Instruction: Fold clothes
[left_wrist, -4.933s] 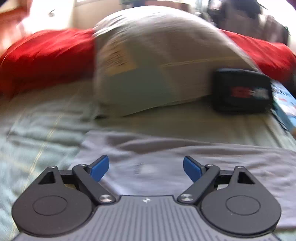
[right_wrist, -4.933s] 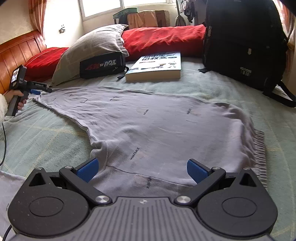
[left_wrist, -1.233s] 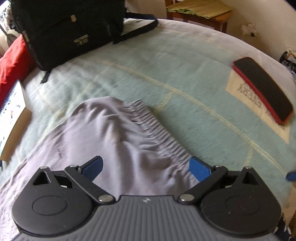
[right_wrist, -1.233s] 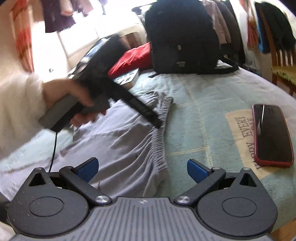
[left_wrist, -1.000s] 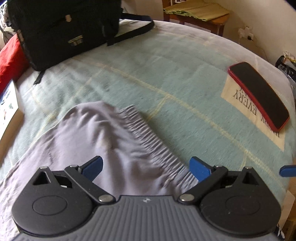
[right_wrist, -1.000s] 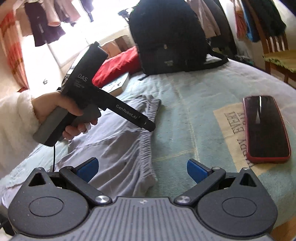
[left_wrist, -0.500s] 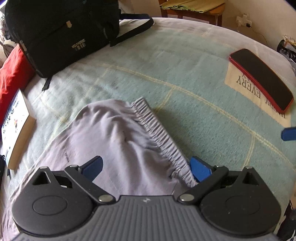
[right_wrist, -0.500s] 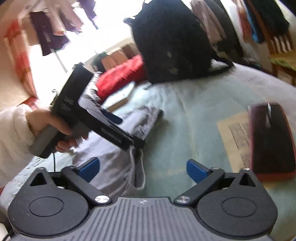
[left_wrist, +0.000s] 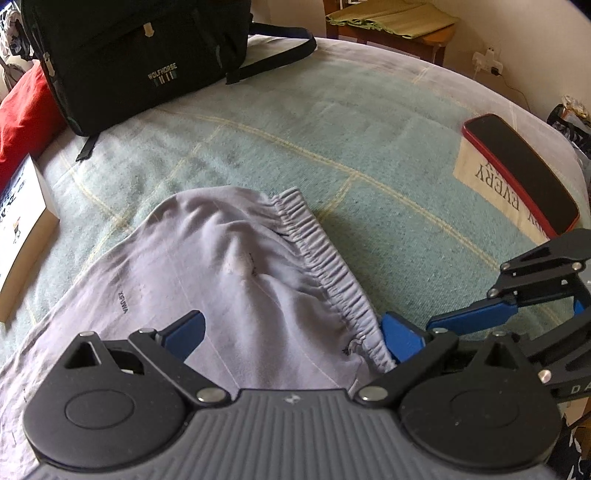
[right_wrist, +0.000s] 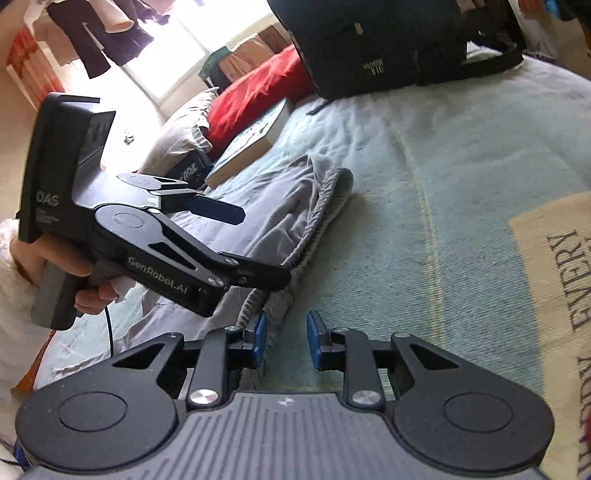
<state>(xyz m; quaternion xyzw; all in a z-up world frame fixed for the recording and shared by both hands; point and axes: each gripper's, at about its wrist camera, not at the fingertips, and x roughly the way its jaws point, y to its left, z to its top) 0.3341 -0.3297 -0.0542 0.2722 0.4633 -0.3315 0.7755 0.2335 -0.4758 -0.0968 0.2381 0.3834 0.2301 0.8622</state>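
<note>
Across the wide green bed (left_wrist: 369, 129) the grey garment (left_wrist: 221, 277) is lying spread flat and not yet folded, so the fold is only getting under way: this looks like the grab that comes ahead of the first fold. Beyond the garment a black backpack (left_wrist: 129, 55) is sitting, and off to the garment's right, well apart, a red phone (left_wrist: 517, 166) is resting. Now the action: both tools are crowding the garment's near right corner, where the gathered waistband (left_wrist: 325, 269) is ending. The left tool (left_wrist: 291, 325) is hovering over it with jaws spread wide, one pad over the cloth, the other right at the waistband's end. The right tool (right_wrist: 287, 321) is coming in from the garment's right, its jaws having just been closing to a narrow gap; the corner is sitting at its left pad, not pinched yet. Next, I reckon, it is needing to nudge in so the waistband is lying between the pads, then clamp before any lifting.
</note>
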